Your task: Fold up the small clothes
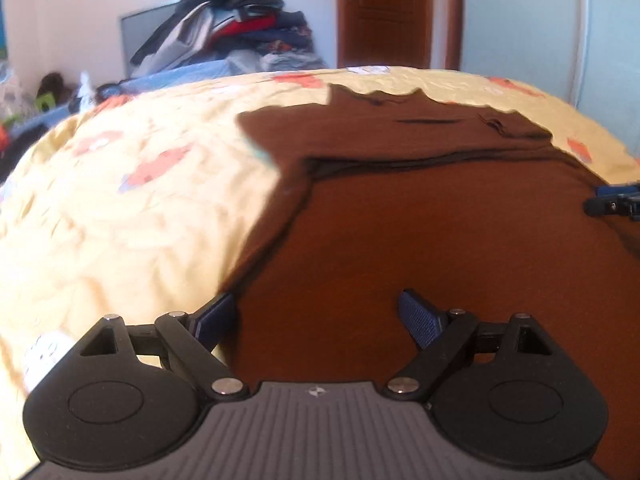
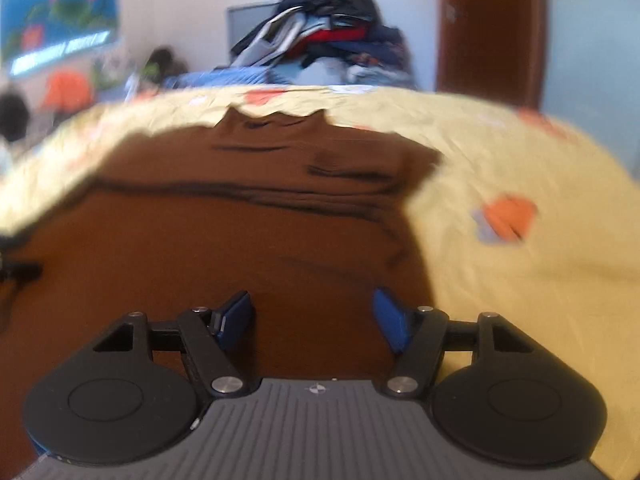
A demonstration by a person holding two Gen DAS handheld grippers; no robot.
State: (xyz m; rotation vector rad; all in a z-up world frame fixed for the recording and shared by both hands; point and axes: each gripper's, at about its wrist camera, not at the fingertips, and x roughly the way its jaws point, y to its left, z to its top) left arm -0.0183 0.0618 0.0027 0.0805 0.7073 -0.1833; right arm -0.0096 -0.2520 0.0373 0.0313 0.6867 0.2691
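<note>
A brown garment [image 1: 420,216] lies spread on the yellow patterned bedspread [image 1: 120,208], with a fold line running across its far part. My left gripper [image 1: 316,316] hovers open over the garment's near left edge, nothing between its blue pads. In the right wrist view the same brown garment [image 2: 224,248] fills the middle and my right gripper [image 2: 314,320] is open above its near right part, empty too. The right gripper's tip [image 1: 616,200] shows at the right edge of the left wrist view. A dark sliver of the left gripper [image 2: 16,270] shows at the left edge of the right wrist view.
A heap of mixed clothes [image 1: 240,28] is piled beyond the bed's far edge, in front of a grey screen. A brown wooden door [image 1: 384,12] stands behind, with a pale wardrobe [image 1: 520,28] to its right. The bedspread [image 2: 520,280] extends right of the garment.
</note>
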